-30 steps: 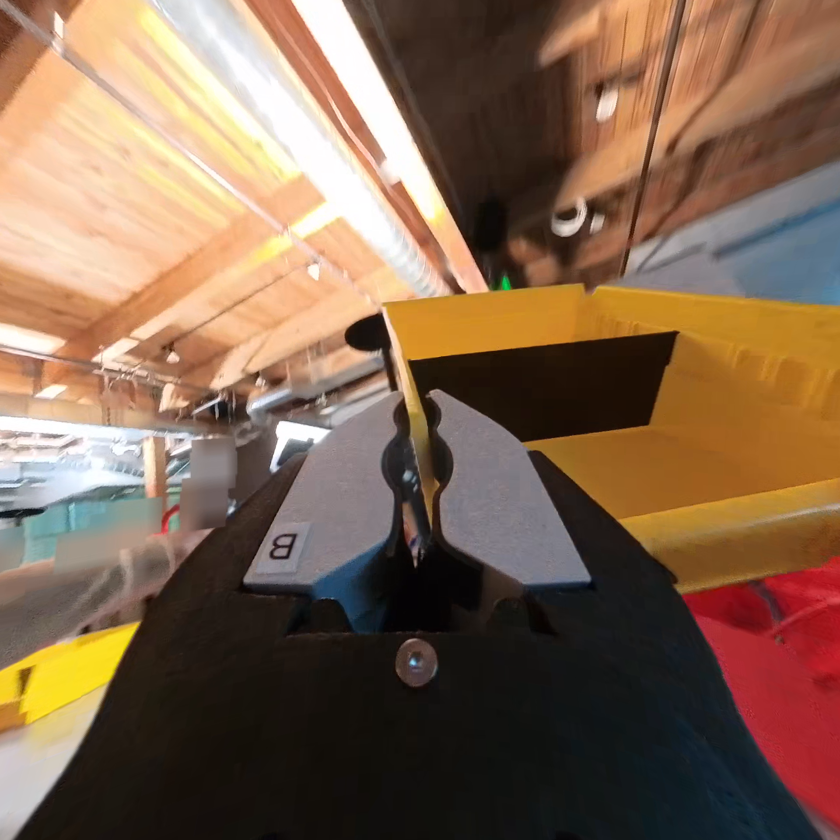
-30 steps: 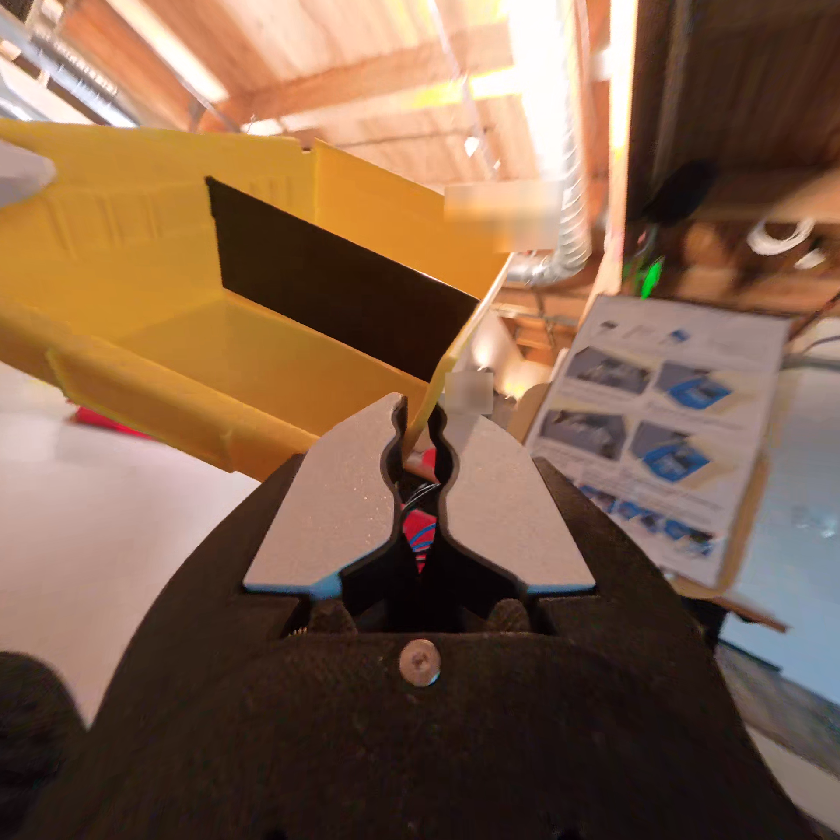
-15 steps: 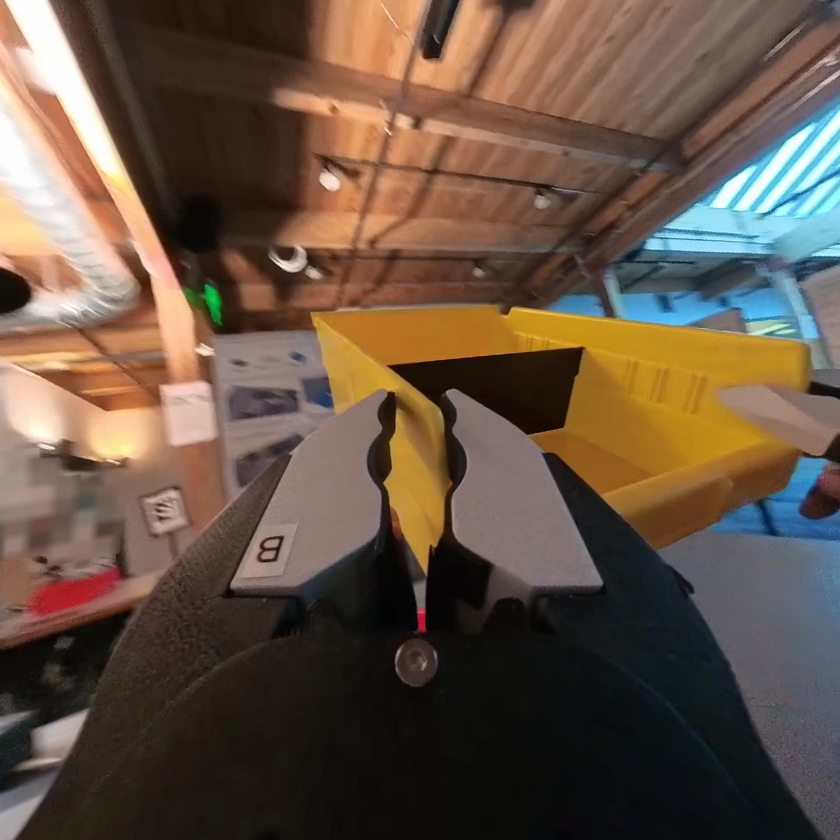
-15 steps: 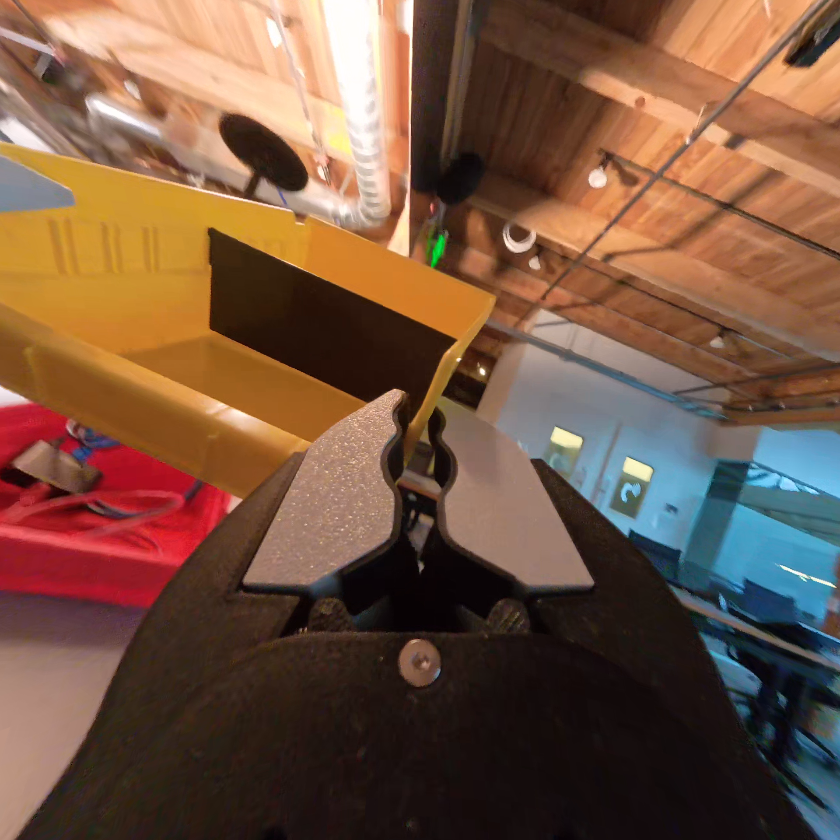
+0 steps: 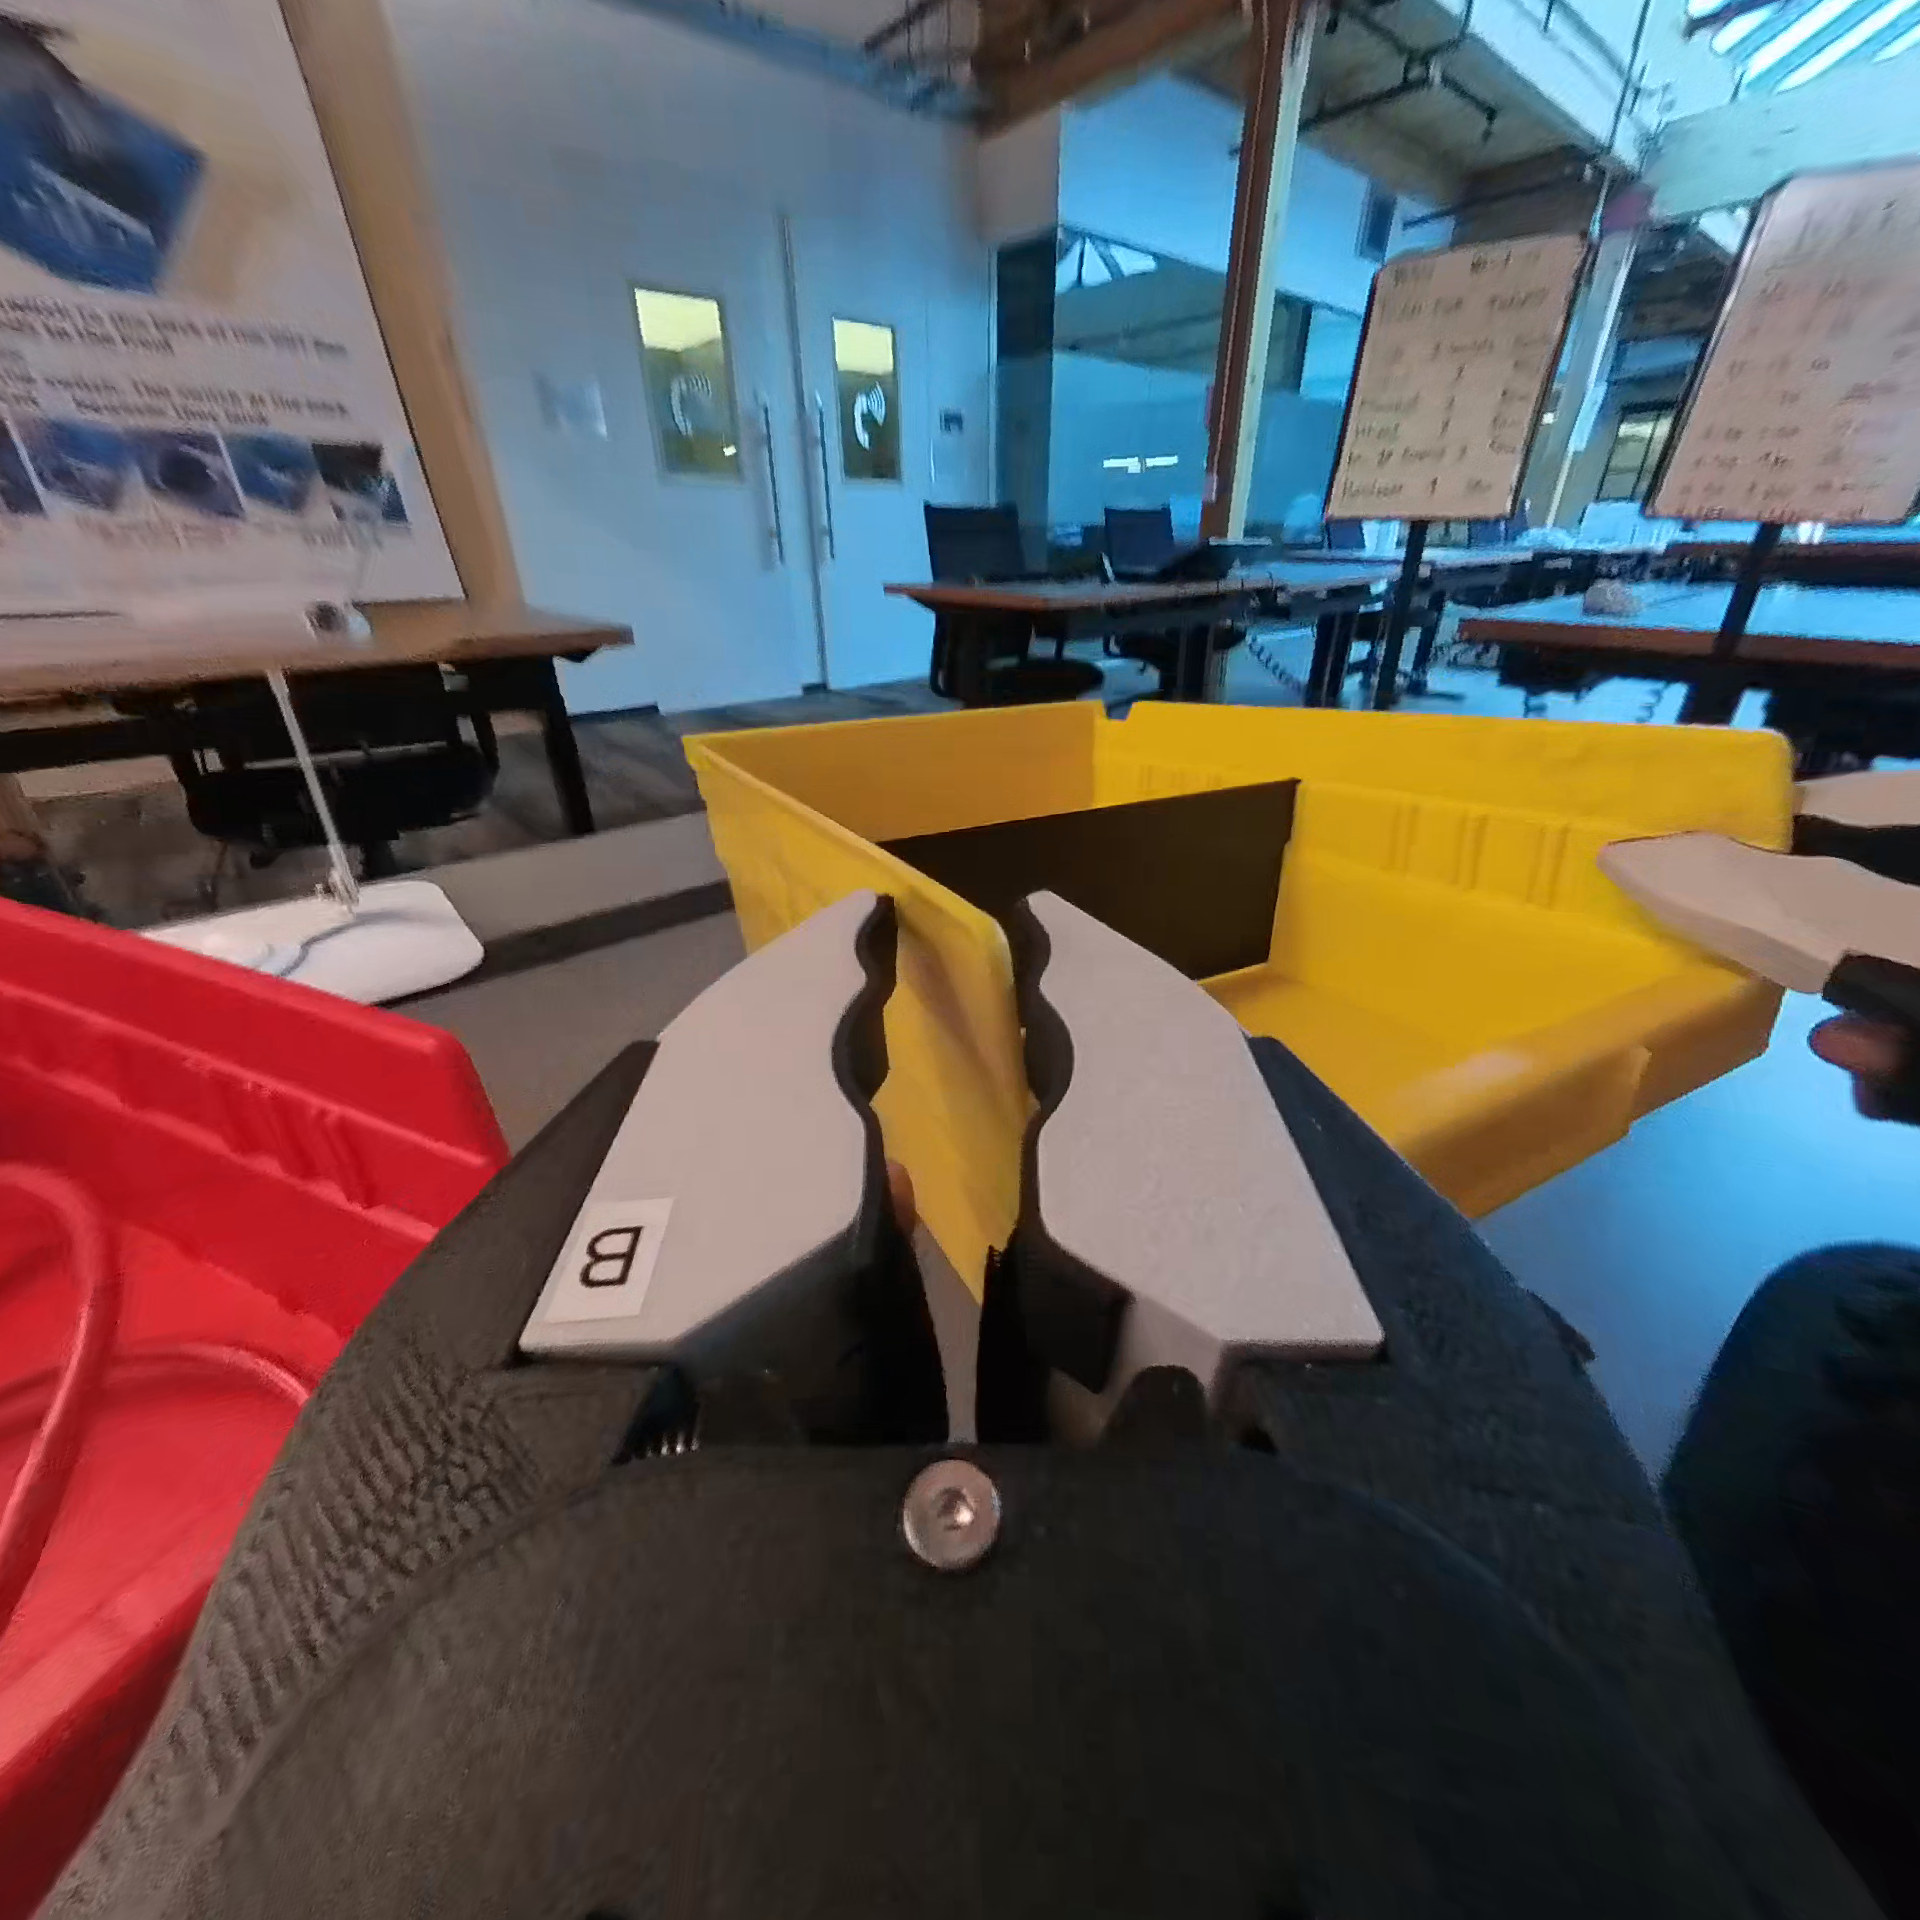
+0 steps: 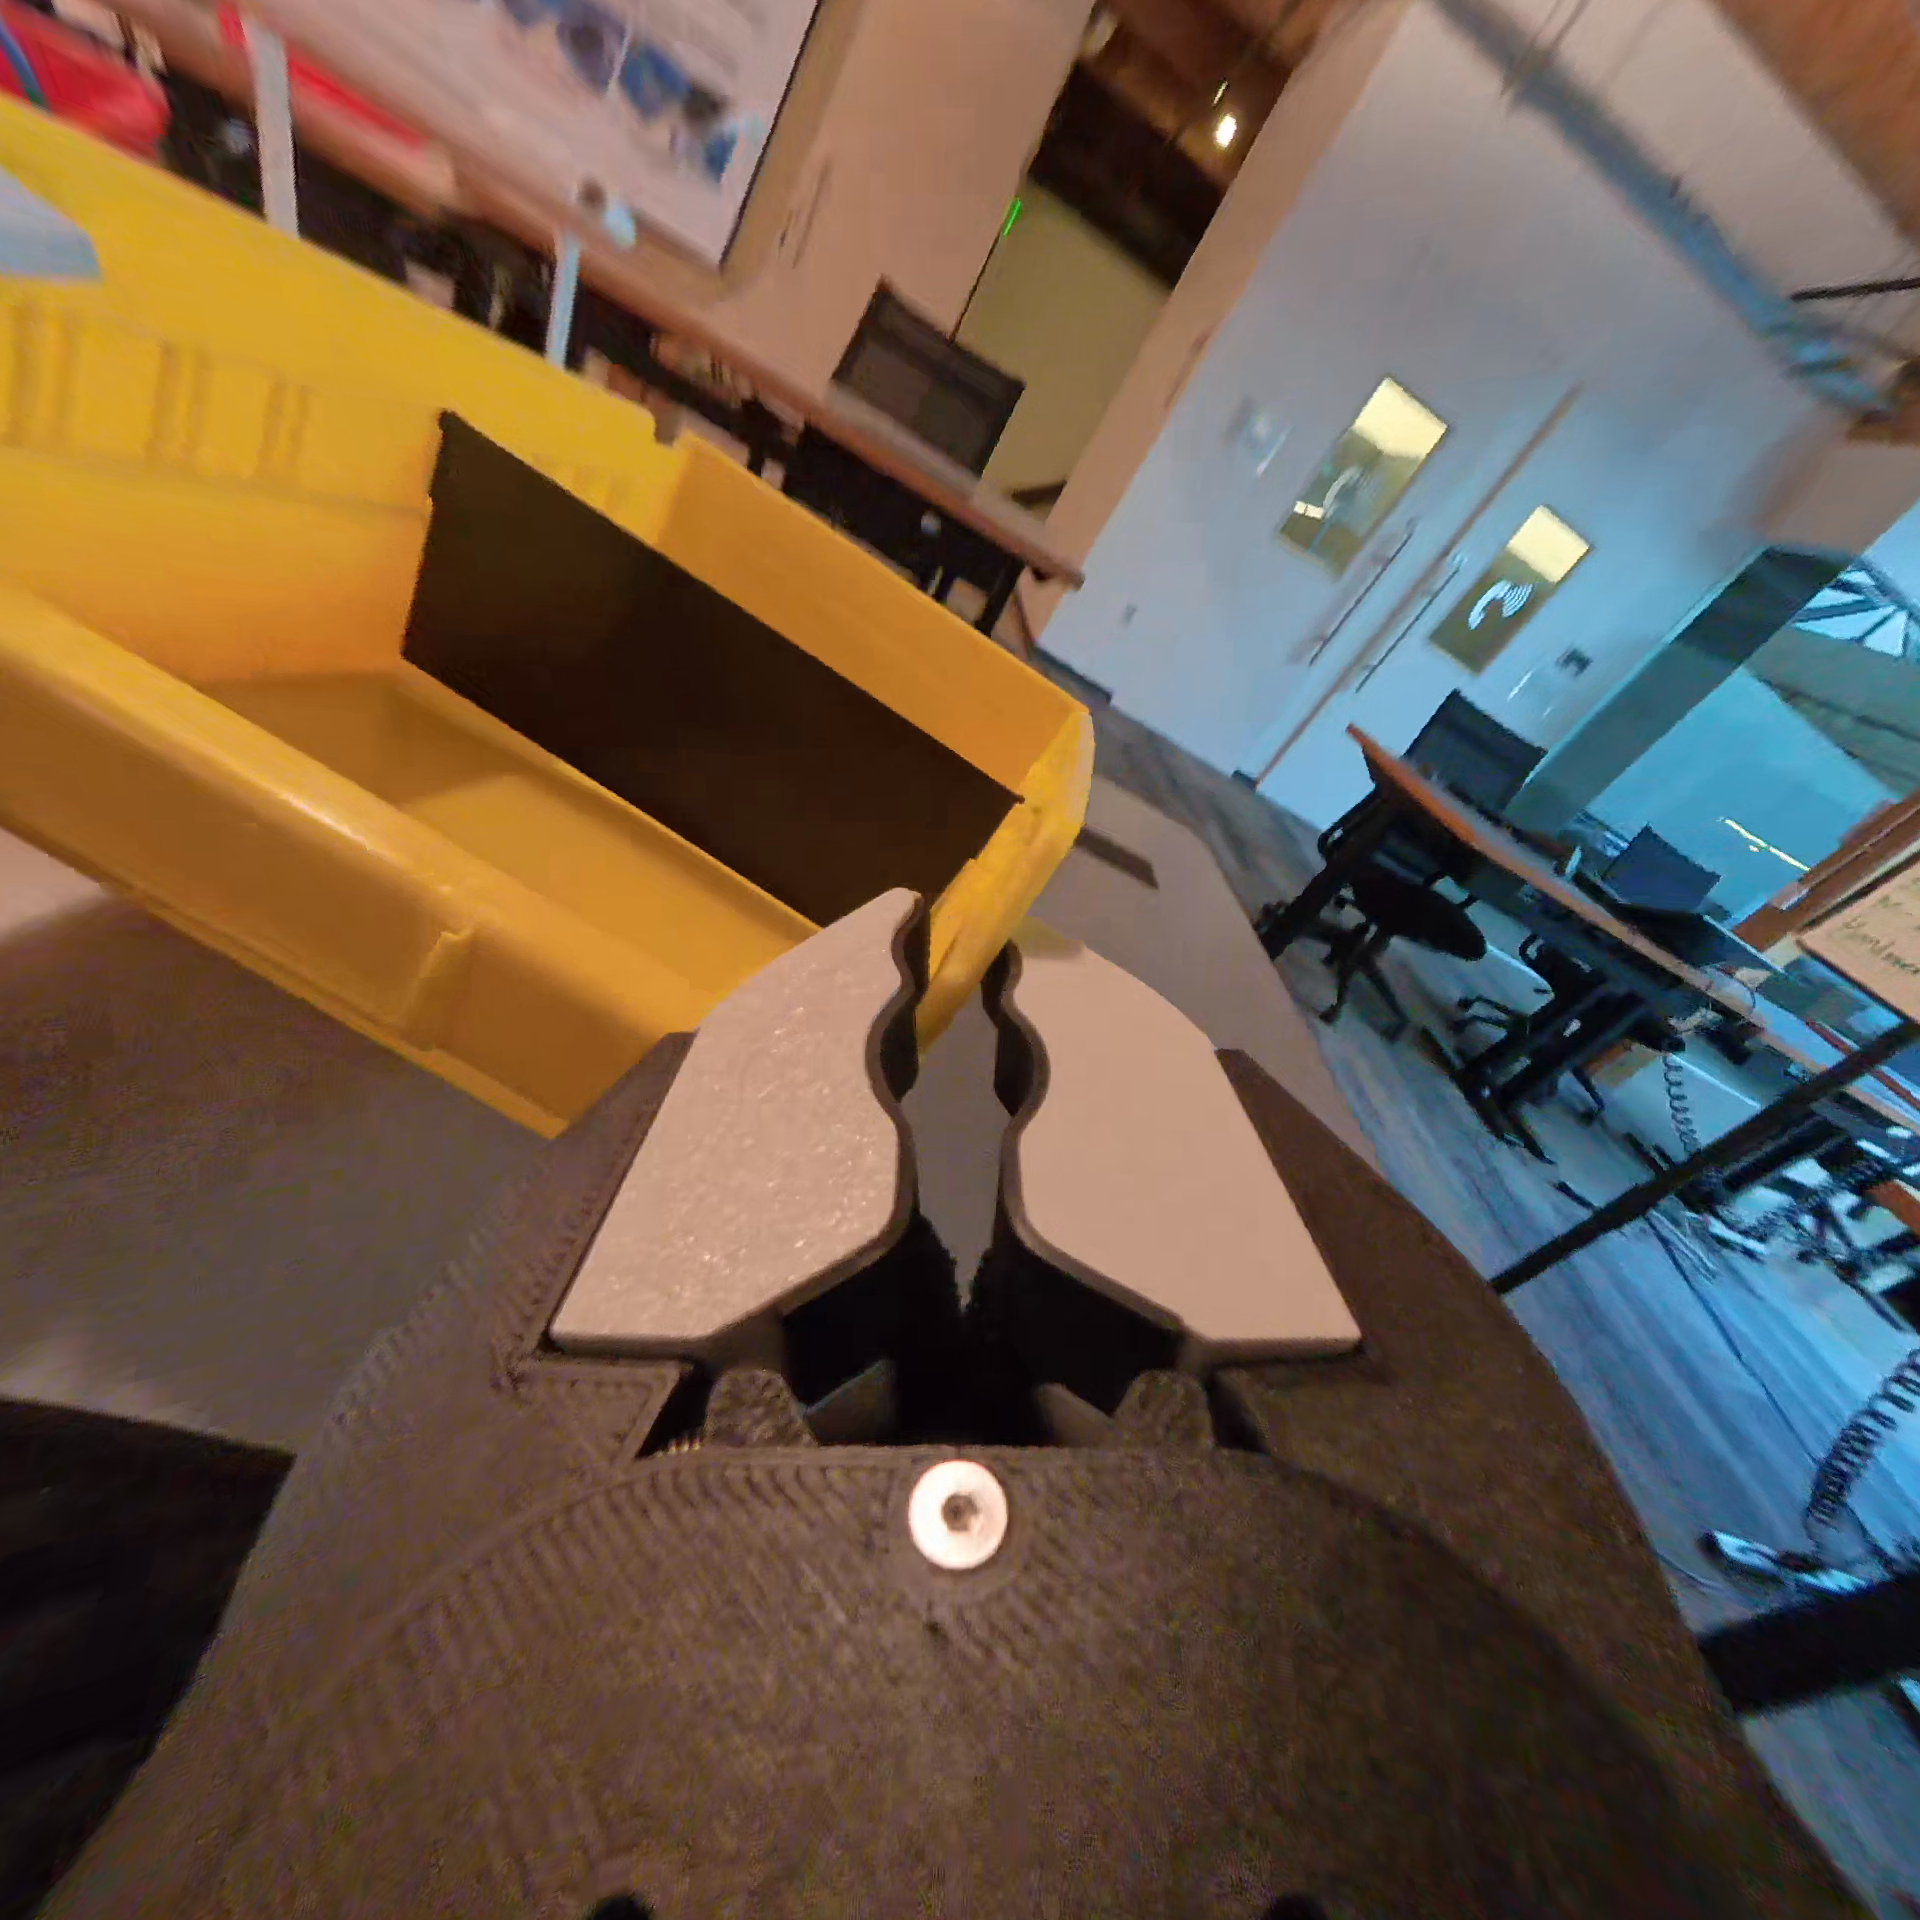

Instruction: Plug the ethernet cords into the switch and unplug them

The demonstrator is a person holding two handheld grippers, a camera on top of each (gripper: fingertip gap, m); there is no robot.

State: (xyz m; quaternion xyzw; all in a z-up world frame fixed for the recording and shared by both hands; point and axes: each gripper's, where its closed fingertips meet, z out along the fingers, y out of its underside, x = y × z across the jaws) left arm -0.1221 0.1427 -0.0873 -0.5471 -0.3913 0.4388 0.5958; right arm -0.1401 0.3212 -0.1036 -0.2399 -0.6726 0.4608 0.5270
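1. Left wrist view: the left gripper (image 5: 951, 935) has its two grey fingers (image 5: 748, 1132) astride the near-left side wall of the yellow bin (image 5: 1455, 831); the wall fills the gap, so the fingers are clamped on it.
2. The bin's rim runs away from the fingertips to the far corner. A black divider (image 5: 1122, 883) crosses the bin from wall to wall, and the yellow floor (image 5: 1351, 997) on its near side lies bare.
3. At the right edge of this view the right gripper (image 5: 1766, 914) reaches the bin's opposite wall.
4. A red bin (image 5: 208, 1091) sits close on the left, its rim near the left gripper's body; a red cord (image 5: 62, 1351) loops inside it. The switch is not visible in either view.
5. Between the two bins a strip of grey tabletop (image 5: 582, 997) stays open, running to the far edge.
6. Right wrist view: the right gripper (image 6: 956, 935) has its fingers set slightly apart at the bin's right corner edge (image 6: 1049, 810); the left finger (image 6: 769, 1122) touches the wall, but I cannot tell whether both press on it.
7. Right of that corner the tabletop (image 6: 1143, 883) is free up to its far edge; desks and chairs (image 6: 1455, 914) stand well beyond.
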